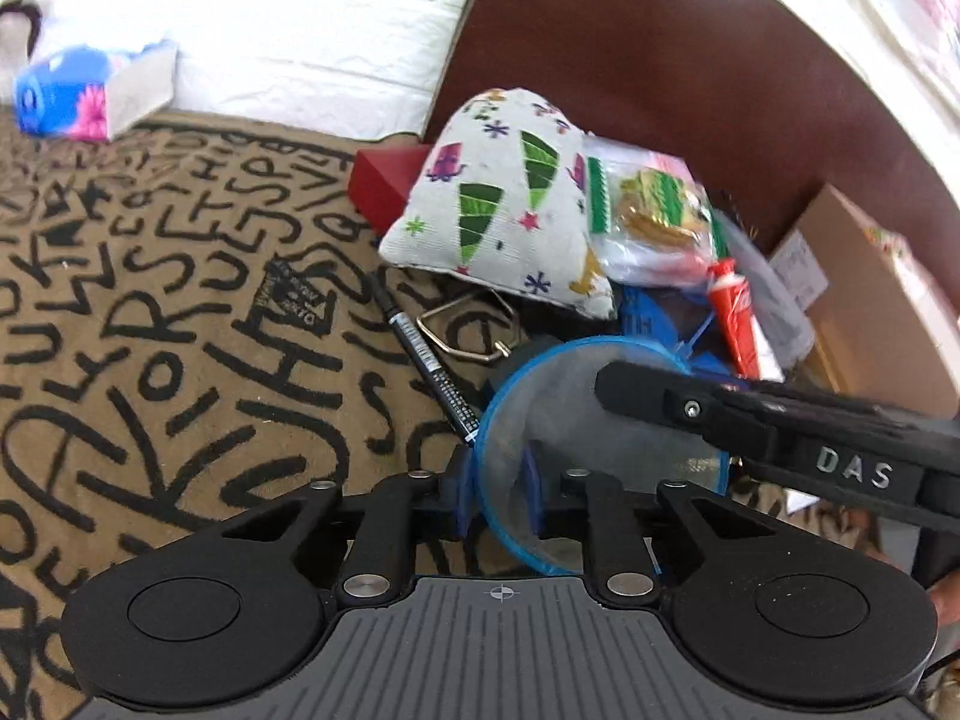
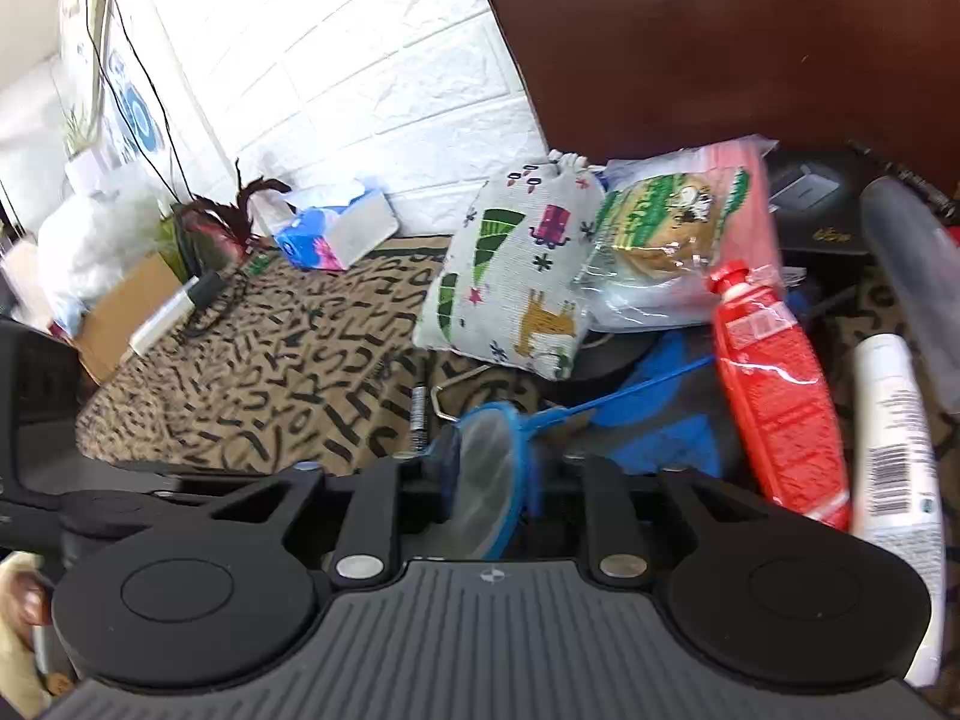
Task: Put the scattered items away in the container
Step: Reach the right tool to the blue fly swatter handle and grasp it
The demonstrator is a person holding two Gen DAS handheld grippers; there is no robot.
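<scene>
Net [image 1: 600, 462] with a blue rim and grey mesh is the task's thing right now. It hangs above the clutter at 6 o'clock in both wrist views, close against the cameras.

The left gripper [image 1: 497, 492] is narrow, and the rim runs up between its blue fingers, so we read it as pinching the hoop. The right gripper [image 2: 491, 474] is narrow too, with the hoop sitting edge-on in its jaw. We cannot tell whether its pads actually touch the rim.

**Handling, our judgement:**
- The net is very light.
- The thin plastic hoop is fairly stiff, but the mesh is soft and gives no grip.
- The thin handle [image 2: 630, 393] trails toward 2 o'clock and looks likely to flex and swing.
- It is best held on the rim or where the handle meets the hoop, never on the mesh.
- A hard squeeze could bend the hoop, and the handle may snag on neighbouring items.

**Clutter:**
- The printed pouch [image 1: 504, 210] lies at 12 o'clock.
- The cookie bag [image 1: 654, 210] is just beside the pouch at 1 o'clock.
- The red bottle [image 2: 774, 396] and white bottle [image 2: 894, 450] lie at 3 o'clock in the right view.
- The pen [image 1: 426, 354] lies on the lettered rug [image 1: 180, 330] at 11 o'clock, near the hoop.

The cardboard box [image 1: 870, 300] at 2 o'clock may be the container, but we cannot tell for sure.
</scene>
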